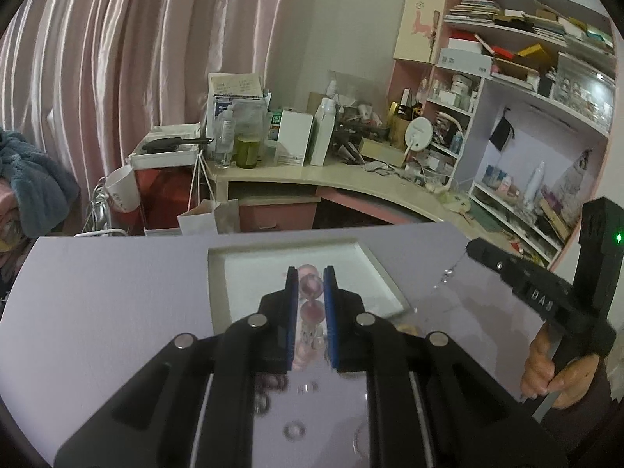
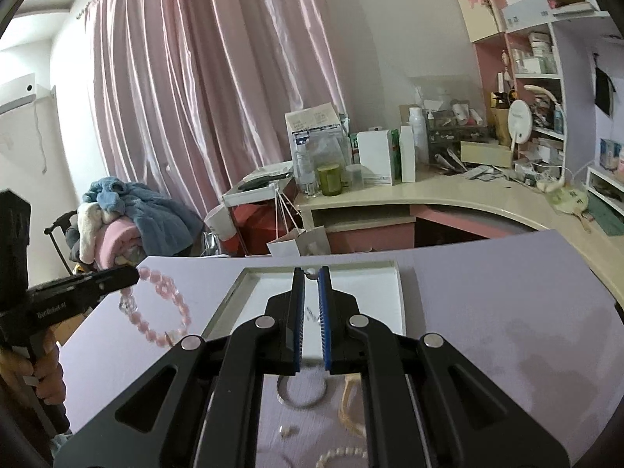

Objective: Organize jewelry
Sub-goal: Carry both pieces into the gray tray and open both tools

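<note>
Behind the lilac table (image 2: 507,292) we see pink curtains (image 2: 202,78) and a curved desk (image 2: 448,191) crowded with white boxes (image 2: 376,158), bottles (image 1: 323,132) and a green jar (image 2: 329,179). Shelves (image 1: 526,78) on the right hold books and boxes. A blue blanket (image 2: 140,206) lies heaped at left, near a paper bag (image 2: 300,243).

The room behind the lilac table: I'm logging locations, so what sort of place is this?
Most likely a bedroom or dressing corner at home: pink curtains, a cluttered vanity desk, shelves of boxes.
</note>
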`<state>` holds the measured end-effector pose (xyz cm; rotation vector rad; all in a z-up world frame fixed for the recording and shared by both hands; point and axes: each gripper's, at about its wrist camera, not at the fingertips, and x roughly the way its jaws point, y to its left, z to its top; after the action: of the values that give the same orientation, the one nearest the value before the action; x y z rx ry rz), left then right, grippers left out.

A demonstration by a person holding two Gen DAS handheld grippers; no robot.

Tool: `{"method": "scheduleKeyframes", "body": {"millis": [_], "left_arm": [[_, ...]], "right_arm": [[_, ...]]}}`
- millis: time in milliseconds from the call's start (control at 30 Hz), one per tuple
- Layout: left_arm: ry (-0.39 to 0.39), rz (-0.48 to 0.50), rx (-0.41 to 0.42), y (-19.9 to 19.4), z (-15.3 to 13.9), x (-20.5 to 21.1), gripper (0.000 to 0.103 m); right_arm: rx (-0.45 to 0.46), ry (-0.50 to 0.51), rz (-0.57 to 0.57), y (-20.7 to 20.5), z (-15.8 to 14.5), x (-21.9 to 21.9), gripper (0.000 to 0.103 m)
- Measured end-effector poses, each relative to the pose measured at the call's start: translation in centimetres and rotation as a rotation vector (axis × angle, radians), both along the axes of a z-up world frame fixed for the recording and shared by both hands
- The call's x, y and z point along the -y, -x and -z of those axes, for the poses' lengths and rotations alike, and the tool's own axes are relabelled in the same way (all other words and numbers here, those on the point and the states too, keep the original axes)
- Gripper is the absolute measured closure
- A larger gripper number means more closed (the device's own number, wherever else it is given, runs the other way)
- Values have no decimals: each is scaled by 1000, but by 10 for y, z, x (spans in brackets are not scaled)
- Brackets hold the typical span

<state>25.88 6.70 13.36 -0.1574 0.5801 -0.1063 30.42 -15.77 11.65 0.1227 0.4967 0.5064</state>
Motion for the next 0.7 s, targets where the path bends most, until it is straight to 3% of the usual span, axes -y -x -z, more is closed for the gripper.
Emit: {"method": "scheduleKeyframes", "body": {"millis": [267, 700], "left_arm": [[32, -50, -72, -83, 19, -24, 90], [43, -96, -172, -151, 74, -48, 90]], "right_arm": [[-87, -11, 1, -72, 9, -10, 95], [-198, 23, 19, -154, 53, -35, 95]]}}
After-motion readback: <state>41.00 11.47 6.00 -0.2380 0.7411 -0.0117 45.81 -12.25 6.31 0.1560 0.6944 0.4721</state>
